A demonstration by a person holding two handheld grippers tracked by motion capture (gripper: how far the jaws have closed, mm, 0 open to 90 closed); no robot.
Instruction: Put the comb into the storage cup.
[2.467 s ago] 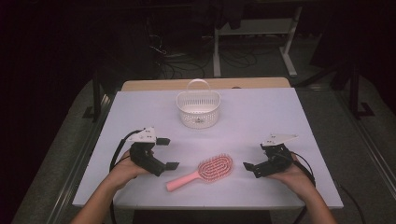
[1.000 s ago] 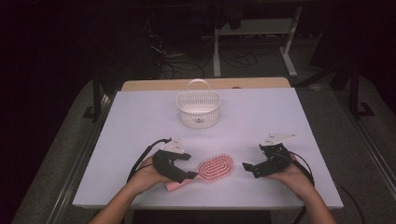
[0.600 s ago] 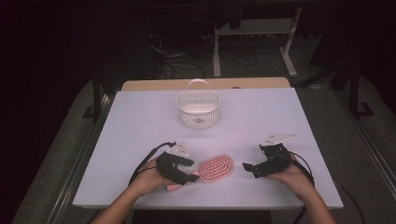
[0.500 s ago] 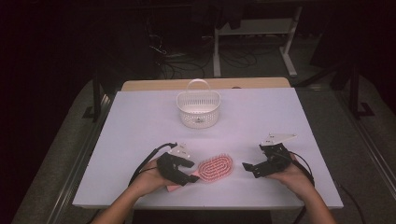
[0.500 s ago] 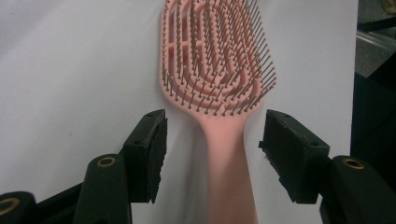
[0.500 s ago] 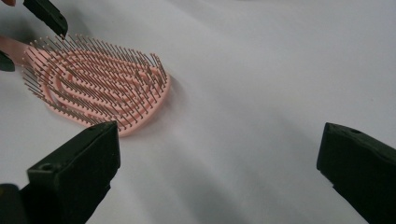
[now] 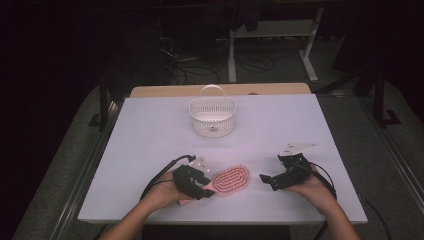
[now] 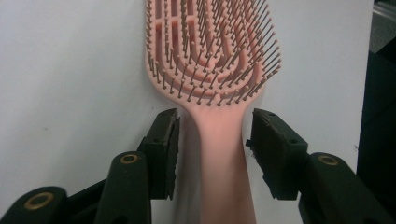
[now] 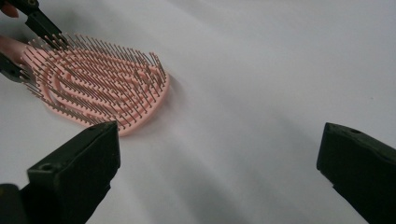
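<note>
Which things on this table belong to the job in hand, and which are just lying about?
In the job:
- pink hairbrush, its handle between the left gripper jaws, which have just been closing; gaps remain on both sides
- left gripper

Lying about:
- white basket, at the far side of the table
- right gripper, open, resting apart from the brush

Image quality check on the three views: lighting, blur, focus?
High view: table evenly lit, room behind nearly black; basket and brush sharp enough. Left gripper view: brush bristles crisp, handle sits between the fingers with gaps either side, soft shadow at its left. Right gripper view: near fingers soft, streaky smear on the table beside the brush.
</note>
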